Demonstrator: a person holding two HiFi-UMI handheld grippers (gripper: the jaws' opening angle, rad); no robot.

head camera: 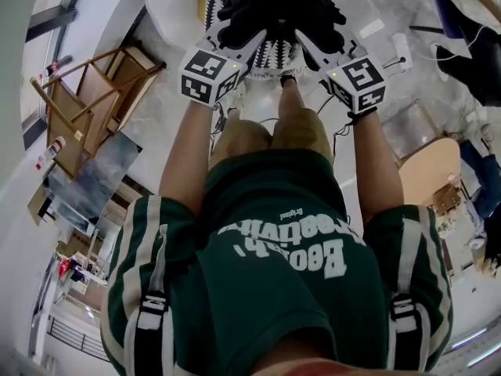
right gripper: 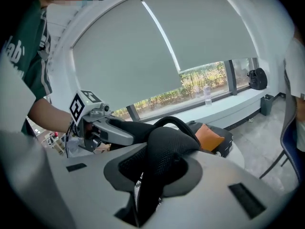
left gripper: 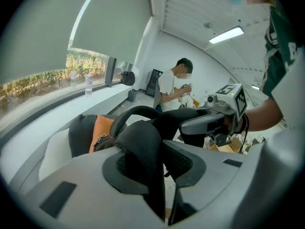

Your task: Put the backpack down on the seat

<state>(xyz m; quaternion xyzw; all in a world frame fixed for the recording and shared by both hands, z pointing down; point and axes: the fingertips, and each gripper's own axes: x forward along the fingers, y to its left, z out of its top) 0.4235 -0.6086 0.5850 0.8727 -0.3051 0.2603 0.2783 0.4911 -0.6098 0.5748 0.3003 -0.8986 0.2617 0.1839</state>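
While the person bends forward in a green shirt and shorts, the head view catches both tools stretched out ahead. The left gripper (head camera: 249, 39) and the right gripper (head camera: 307, 41) both run into the black backpack (head camera: 278, 6), which is over the white seat (head camera: 176, 10) at the top of the picture. The floor is marbled grey all round, and a wooden chair (head camera: 90, 104) lies tipped over at the left. Over to the left gripper view: its jaws are clamped on a black mesh shoulder strap (left gripper: 140, 149), padding squeezed between the pads. Beyond it the pack's body, with its orange panel (left gripper: 102, 130), sits low against the seat's white shell, though whether its weight rests there yet cannot be told. Roller blinds hang over a long window sill with a bottle (left gripper: 88, 84), there is greenery outside, and another person (left gripper: 174, 87) stands at the far end. Now the right gripper view, and it's the same story: jaws pinched on the second strap (right gripper: 167, 156), with the carry handle (right gripper: 176, 122) arching up behind. The step in hand looks like the set-down itself, and it looks nearly done. The next move calls for settling the pack fully on the seat so it won't slide off the curved shell. After that, both grips can ease off the straps.
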